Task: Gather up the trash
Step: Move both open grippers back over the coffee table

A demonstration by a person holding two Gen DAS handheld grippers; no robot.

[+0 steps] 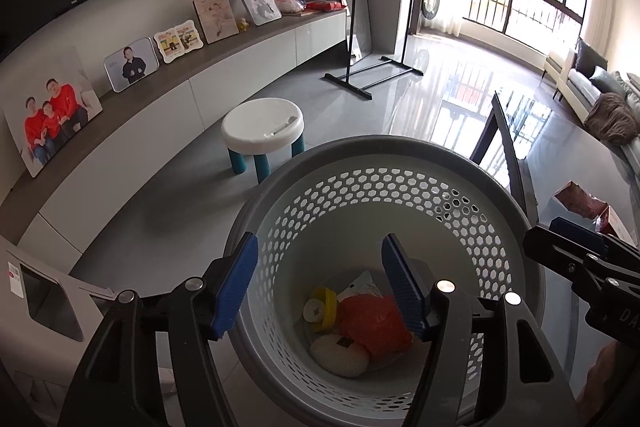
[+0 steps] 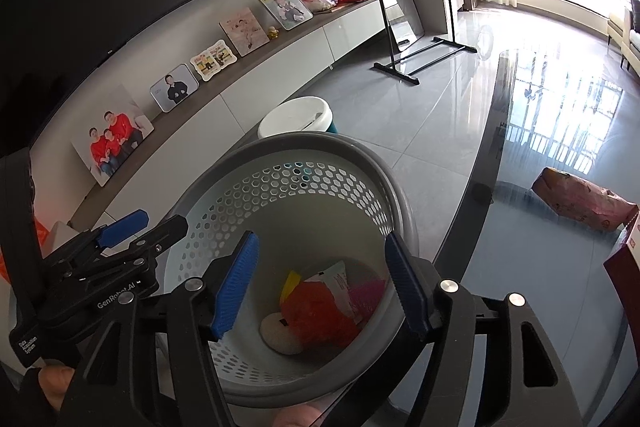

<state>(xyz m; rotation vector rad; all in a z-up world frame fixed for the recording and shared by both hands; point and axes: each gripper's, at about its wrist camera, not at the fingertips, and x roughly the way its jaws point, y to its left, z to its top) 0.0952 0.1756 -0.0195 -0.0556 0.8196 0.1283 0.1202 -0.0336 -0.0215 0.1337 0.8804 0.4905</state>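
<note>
Looks partly done: down in the bottom of the gray basket (image 1: 400, 163) lie an orange wrapper (image 1: 374, 323), a yellow lid (image 1: 322, 307), a pale round lump (image 1: 340, 355) and a white packet (image 1: 360, 285), with something pink (image 2: 366, 293) showing from the right wrist view. Nothing more can be told about how much was picked up. Still left, most likely: a pink bag (image 2: 584, 203) lying on the dark glass surface (image 2: 540, 287), well apart from the basket. Stands upright on the floor, that basket, mouth pointing up, long way running top to bottom, right beside the edge of the surface. Lies flat, the pink bag, its long way running across the glass from left to right. Left tool (image 1: 318, 287) hangs over the basket mouth, blue pads spread wide, holding nothing. Right tool (image 2: 320, 283) hangs there too, pads also spread wide, nothing between them. Next job, by the look of it: reach to the right for the pink bag.
</note>
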